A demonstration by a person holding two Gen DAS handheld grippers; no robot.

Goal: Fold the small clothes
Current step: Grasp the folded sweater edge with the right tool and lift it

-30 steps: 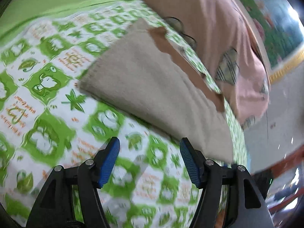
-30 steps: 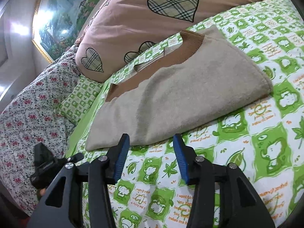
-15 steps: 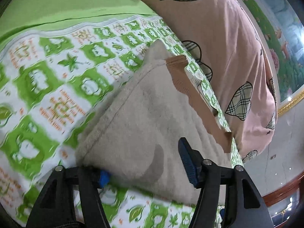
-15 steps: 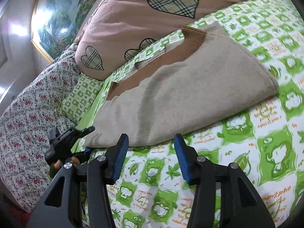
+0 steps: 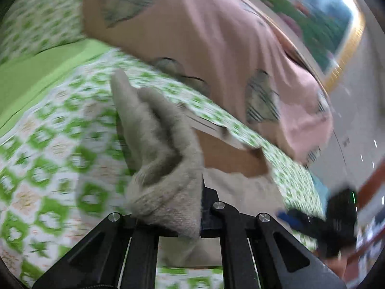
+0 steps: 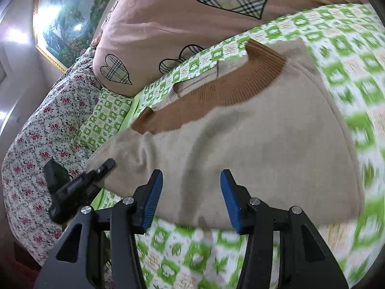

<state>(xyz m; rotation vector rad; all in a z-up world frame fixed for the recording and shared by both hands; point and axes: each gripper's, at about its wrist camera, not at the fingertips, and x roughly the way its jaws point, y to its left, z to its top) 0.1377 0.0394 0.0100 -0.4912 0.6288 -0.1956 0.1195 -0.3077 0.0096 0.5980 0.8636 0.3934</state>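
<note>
Left gripper [image 5: 178, 219] just clamped sweater [image 6: 264, 144] corner, lifted, right gripper [image 6: 190, 200] open over hem

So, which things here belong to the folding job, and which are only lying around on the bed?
Belong to the job:
- beige sweater
- left gripper, shut on a bunched corner of it
- right gripper, open, fabric between its fingers but not pinched

Only lying around:
- green patterned bedsheet
- pink pillow with plaid hearts
- floral blanket
- framed picture

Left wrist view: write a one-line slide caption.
Left tongs shut on a bunched corner of the beige sweater, above the green-patterned bedsheet.
</note>
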